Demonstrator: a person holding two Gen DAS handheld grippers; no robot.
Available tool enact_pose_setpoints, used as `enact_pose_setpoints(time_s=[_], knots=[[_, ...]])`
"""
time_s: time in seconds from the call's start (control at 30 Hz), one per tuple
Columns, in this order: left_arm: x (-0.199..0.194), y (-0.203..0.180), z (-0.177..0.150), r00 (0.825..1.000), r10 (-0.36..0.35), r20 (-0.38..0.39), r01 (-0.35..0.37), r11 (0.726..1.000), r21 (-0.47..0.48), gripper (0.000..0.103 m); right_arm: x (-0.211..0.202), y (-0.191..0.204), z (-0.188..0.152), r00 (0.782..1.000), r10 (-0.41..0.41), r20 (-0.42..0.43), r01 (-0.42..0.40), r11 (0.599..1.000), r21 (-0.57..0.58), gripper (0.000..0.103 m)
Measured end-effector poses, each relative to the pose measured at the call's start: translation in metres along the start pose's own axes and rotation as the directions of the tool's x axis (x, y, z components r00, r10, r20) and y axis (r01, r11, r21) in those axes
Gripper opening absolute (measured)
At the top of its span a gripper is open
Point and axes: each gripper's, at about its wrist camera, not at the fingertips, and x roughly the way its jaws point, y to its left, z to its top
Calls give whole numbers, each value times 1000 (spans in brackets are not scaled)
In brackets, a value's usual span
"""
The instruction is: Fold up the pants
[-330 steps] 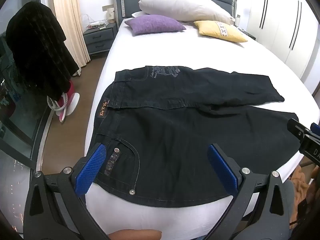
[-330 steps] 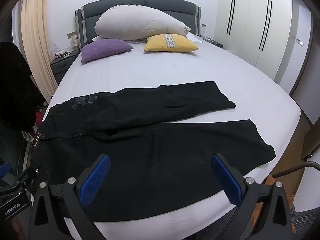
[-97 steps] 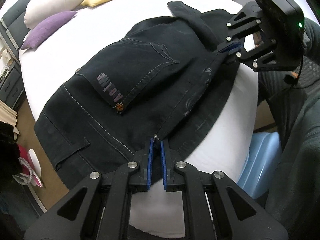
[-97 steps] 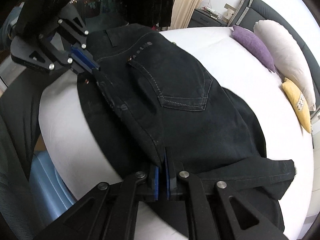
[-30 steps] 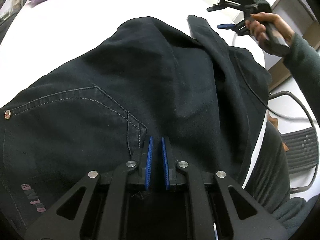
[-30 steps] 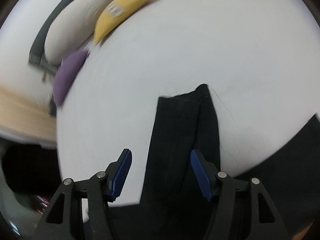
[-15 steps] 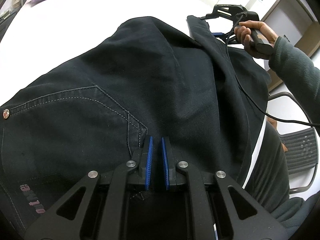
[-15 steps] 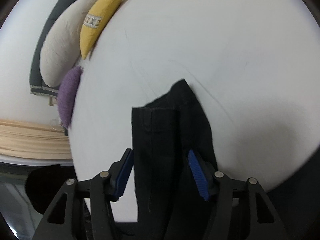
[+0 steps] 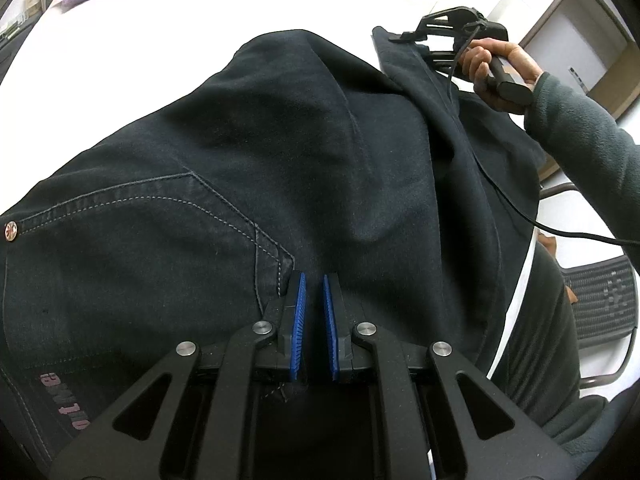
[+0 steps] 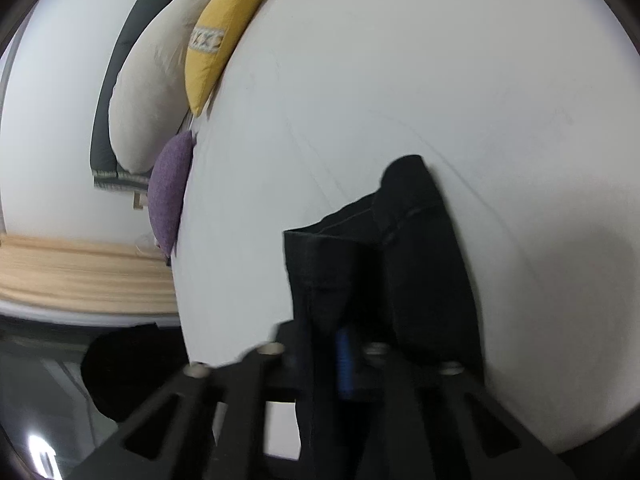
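While the left tool (image 9: 311, 320) pinches the pants (image 9: 280, 152), the right tool (image 10: 324, 360) is closing on their hem.

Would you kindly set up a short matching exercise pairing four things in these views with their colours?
Things:
1. pants
2. cushion with a patterned band
3. cushion lowest in the right wrist view
4. bed sheet

Colours:
A. white
B. purple
C. black
D. yellow

Pairs: 1-C, 2-D, 3-B, 4-A
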Motion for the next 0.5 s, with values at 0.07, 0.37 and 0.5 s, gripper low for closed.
enact_pose_setpoints(time_s=[0.07,0.37,0.5], knots=[[0,-1,1,1000,5,-2,-5,1000,0,9,-5,6,-1,1000,-20,17,21,999,-41,6],[1,-11,4,999,46,-16,-47,999,-14,9,-124,17,-21,962,78,260,-50,993,-110,4],[2,-13,5,998,63,-11,-64,996,-58,9,-203,-16,-54,908,116,403,-86,992,-92,4]])
